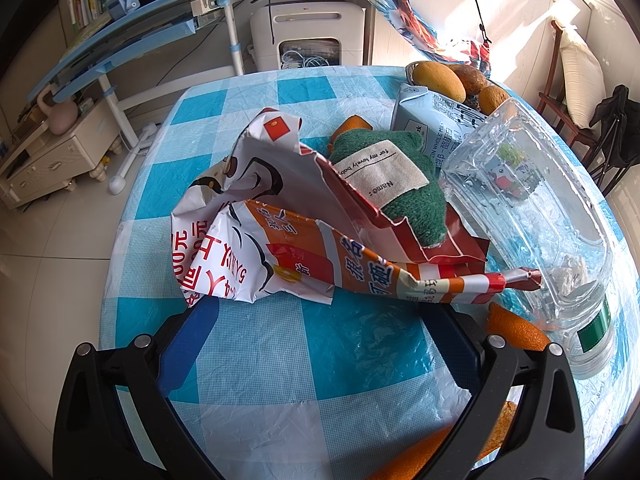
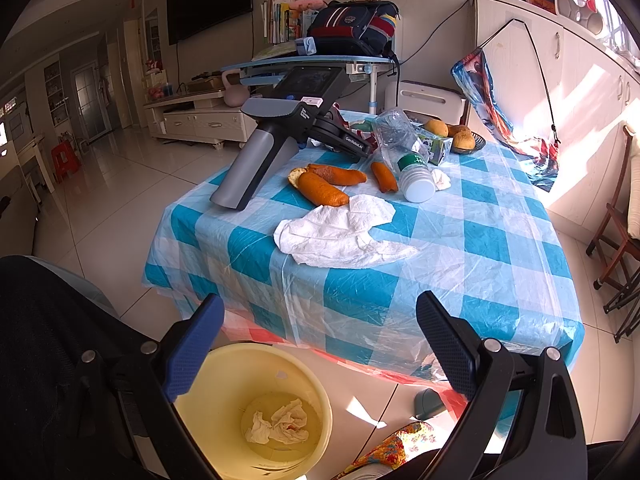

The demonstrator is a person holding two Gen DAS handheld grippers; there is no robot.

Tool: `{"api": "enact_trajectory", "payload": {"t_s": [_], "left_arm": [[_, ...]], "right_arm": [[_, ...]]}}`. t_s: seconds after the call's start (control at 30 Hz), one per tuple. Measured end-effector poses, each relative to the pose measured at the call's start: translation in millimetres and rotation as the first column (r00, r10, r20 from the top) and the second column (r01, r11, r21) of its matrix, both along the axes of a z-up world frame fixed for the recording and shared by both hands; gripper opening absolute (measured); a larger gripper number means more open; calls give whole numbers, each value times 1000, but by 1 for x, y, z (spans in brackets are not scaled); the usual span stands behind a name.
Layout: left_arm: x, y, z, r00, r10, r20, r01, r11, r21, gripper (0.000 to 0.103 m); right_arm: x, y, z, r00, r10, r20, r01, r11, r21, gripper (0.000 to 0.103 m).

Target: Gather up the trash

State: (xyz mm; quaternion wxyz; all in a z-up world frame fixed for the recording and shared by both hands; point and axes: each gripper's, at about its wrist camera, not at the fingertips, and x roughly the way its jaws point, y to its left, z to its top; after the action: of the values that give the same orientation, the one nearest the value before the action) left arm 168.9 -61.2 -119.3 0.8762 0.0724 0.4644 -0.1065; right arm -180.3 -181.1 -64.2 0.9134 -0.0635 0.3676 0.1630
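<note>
Tabletop (image 2: 492, 240): covered in a blue-and-white check. Snack wrapper (image 1: 280, 248) at 12 o'clock of the left fingers (image 1: 188, 344): white, orange and red, printed with red characters. Plush toy (image 1: 404, 200): dark green, beige label. Peels (image 2: 324, 190): orange. Tissue (image 2: 340, 232): white. Bottle (image 2: 400, 148): clear, green label, white cap. Bin (image 2: 224, 408) at 6 o'clock: pale yellow. Finger pads are noted as blue.

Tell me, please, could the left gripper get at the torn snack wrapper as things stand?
Probably yes. The left gripper is open, with the torn snack wrapper just ahead of its fingertips and only bare tablecloth between. The green cloth toy resting on the wrapper might shift.
</note>
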Motion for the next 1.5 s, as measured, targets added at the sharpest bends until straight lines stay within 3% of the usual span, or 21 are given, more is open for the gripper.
{"api": "enact_trajectory", "payload": {"t_s": [0.4,0.53,0.83,1.13,1.5], "left_arm": [[0,0,0,1000,0,0,0,1000,0,96],[0,0,0,1000,0,0,0,1000,0,96],[0,0,0,1000,0,0,0,1000,0,96],[0,0,0,1000,0,0,0,1000,0,96],[0,0,0,1000,0,0,0,1000,0,96]], "right_arm": [[0,-1,0,1000,0,2,0,1000,2,93],[4,-4,5,1000,-13,-2,13,999,41,93],[55,-39,23,996,-85,-4,85,991,100,93],[96,-48,6,997,-36,-68,48,983,180,93],[113,-40,-12,993,31,-113,-10,982,188,93]]}}
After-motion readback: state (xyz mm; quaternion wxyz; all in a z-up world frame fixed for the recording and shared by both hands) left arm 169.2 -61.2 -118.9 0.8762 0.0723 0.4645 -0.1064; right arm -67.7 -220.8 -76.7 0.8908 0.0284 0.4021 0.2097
